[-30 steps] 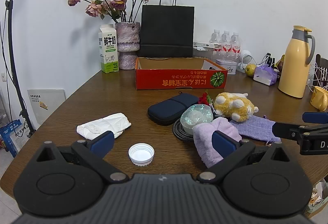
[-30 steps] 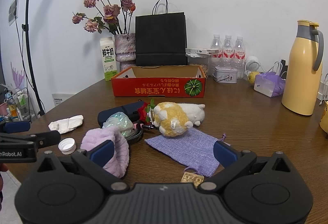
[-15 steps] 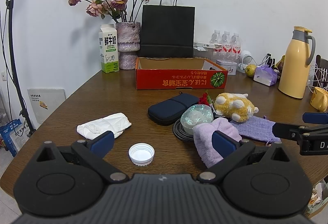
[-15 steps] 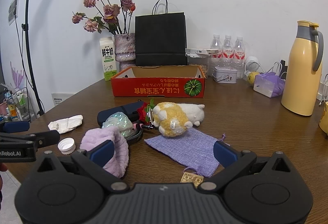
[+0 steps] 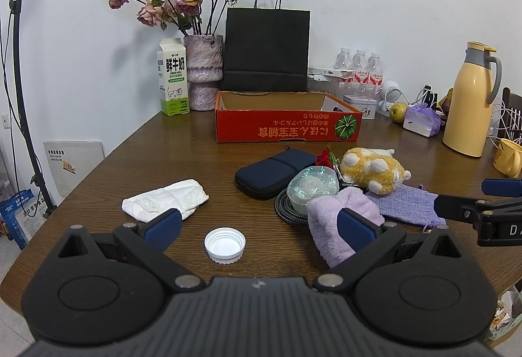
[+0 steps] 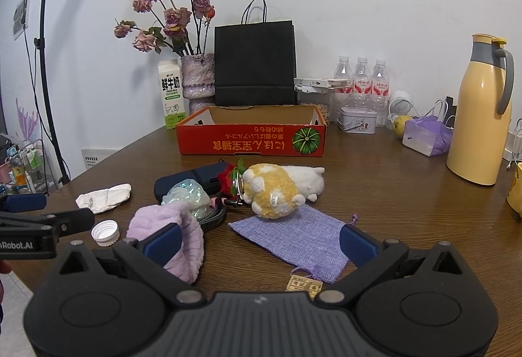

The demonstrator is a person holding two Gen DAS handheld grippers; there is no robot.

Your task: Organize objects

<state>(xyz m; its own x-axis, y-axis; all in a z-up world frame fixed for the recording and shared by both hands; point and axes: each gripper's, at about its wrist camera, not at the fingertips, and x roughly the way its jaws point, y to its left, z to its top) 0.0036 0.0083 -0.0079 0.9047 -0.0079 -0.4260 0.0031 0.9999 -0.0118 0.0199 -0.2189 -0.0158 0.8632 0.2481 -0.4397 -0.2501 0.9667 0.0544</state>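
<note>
Loose items lie mid-table: a white bottle cap (image 5: pixel 225 245), a crumpled white cloth (image 5: pixel 164 200), a dark blue case (image 5: pixel 275 172), a lilac fluffy towel (image 5: pixel 339 223), an iridescent wrapped ball (image 5: pixel 311 189) on a coiled cable, a yellow plush toy (image 6: pixel 277 192) and a purple burlap pouch (image 6: pixel 293 239). An open red cardboard box (image 5: pixel 287 125) stands behind them. My left gripper (image 5: pixel 257 228) is open and empty, with the cap between its fingers. My right gripper (image 6: pixel 261 239) is open and empty over the pouch.
At the back stand a milk carton (image 5: pixel 173 81), a vase of dried roses (image 5: pixel 204 76), a black paper bag (image 5: pixel 267 50) and water bottles (image 6: pixel 362 83). A yellow thermos (image 6: pixel 479 115) and a yellow mug (image 5: pixel 509 158) are at right. The table edge runs close on the left.
</note>
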